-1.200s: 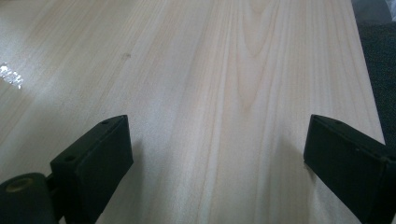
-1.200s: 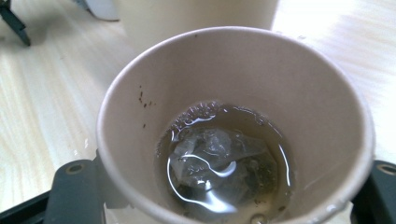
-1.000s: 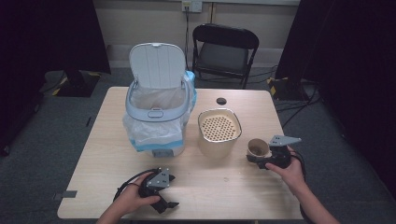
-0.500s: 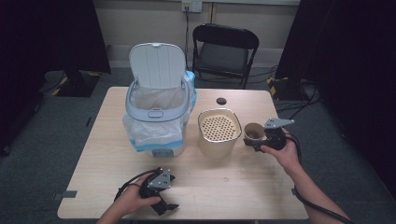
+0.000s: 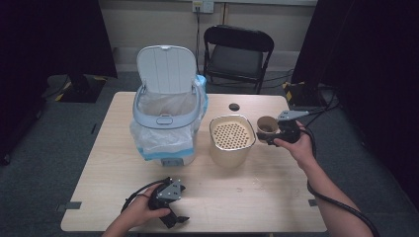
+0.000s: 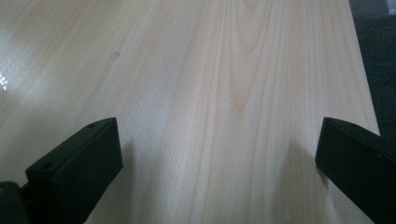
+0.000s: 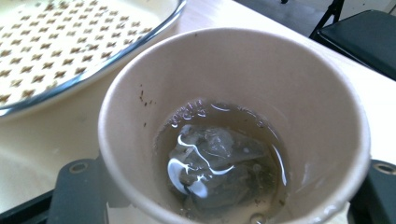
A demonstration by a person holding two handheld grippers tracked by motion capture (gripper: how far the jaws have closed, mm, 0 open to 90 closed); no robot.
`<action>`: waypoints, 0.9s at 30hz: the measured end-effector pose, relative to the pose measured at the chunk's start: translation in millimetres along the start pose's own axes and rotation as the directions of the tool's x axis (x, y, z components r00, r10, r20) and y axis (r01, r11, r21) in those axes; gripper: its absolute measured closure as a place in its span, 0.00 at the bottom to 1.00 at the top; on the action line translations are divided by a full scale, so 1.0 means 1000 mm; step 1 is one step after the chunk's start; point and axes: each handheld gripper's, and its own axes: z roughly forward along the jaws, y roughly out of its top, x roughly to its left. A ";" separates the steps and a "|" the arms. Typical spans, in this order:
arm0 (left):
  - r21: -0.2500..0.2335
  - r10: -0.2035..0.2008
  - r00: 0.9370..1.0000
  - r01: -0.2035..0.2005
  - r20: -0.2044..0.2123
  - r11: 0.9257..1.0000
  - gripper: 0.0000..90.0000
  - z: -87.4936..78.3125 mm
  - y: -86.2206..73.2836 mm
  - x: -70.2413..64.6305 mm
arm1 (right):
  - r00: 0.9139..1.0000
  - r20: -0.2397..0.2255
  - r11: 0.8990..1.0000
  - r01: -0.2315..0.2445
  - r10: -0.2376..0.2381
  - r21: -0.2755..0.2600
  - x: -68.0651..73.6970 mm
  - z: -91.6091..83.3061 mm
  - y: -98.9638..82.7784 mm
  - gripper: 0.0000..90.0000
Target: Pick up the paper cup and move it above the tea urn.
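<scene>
Between the jaws of the right tongs [image 5: 271, 134] sits a paper cup [image 5: 267, 126], gripped by its sides and held off the bench [image 5: 99, 163], just to the right of a cream container with a perforated lid [image 5: 231, 136]. From the right gripper view the cup [image 7: 233, 126] is upright with a shallow pool of brownish liquid and a soaked tea bag [image 7: 212, 161] at its bottom, dark specks clinging to the inner wall; the perforated lid [image 7: 60, 42] lies just beyond the cup's rim, up and to the left of those tongs. Farther left of the right tongs stands a bin [image 5: 167, 123] with its lid tipped up and a plastic liner hanging over the rim. A small dark round thing [image 5: 233, 106] lies on the bench behind the container. The left tongs [image 5: 178, 219] rest low at the near edge of the bench, well apart from the cup; their jaws have just been opening and stand wide, with nothing but bare wood [image 6: 224, 93] between them.
</scene>
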 end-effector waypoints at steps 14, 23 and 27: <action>0.000 0.012 1.000 -0.012 -0.013 1.000 0.00 -0.001 0.000 0.001 | 1.000 0.013 1.000 0.028 -0.028 -0.008 -0.022 0.014 0.027 0.30; 0.014 0.017 1.000 -0.017 -0.013 1.000 0.00 -0.002 0.001 0.001 | 0.998 0.008 0.998 0.056 -0.055 -0.027 -0.029 0.024 0.048 0.30; 0.016 0.019 1.000 -0.019 -0.012 1.000 0.00 -0.002 0.001 0.001 | 0.997 0.004 0.996 0.078 -0.078 -0.033 -0.033 0.028 0.056 0.30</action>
